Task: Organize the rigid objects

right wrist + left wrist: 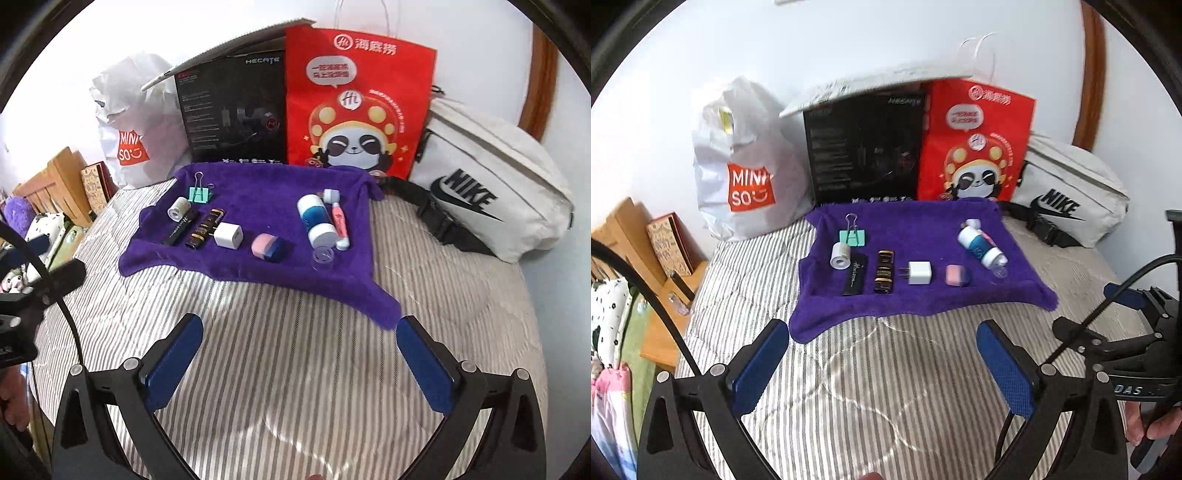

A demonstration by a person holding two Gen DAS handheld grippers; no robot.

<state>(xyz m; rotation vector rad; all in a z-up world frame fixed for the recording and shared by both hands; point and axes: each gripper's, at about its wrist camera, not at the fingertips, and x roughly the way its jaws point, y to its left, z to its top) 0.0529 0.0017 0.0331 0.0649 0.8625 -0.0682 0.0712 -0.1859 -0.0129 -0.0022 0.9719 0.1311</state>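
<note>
A purple towel [916,295] [266,184] lies on the striped bed with several small objects in a row. From the left: a green binder clip [852,236] [199,194], a white cylinder [840,255] [178,208], a black stick [854,278] [180,227], a black-and-gold tube [884,272] [204,228], a white charger [919,272] [229,234], a pink-and-blue case [957,275] [267,248], a white-and-blue bottle [978,245] [314,219] and a clear cap [323,256]. My left gripper [882,365] and right gripper [300,360] both hang open and empty above the bedding, short of the towel.
Along the wall stand a white Miniso bag [746,166], a black box [864,147] [232,110], a red panda bag [975,147] [358,107] and a white Nike pouch [1067,192] [495,192]. A wooden bedside unit [665,266] sits at left. The right gripper's body [1126,332] is at the left view's right edge.
</note>
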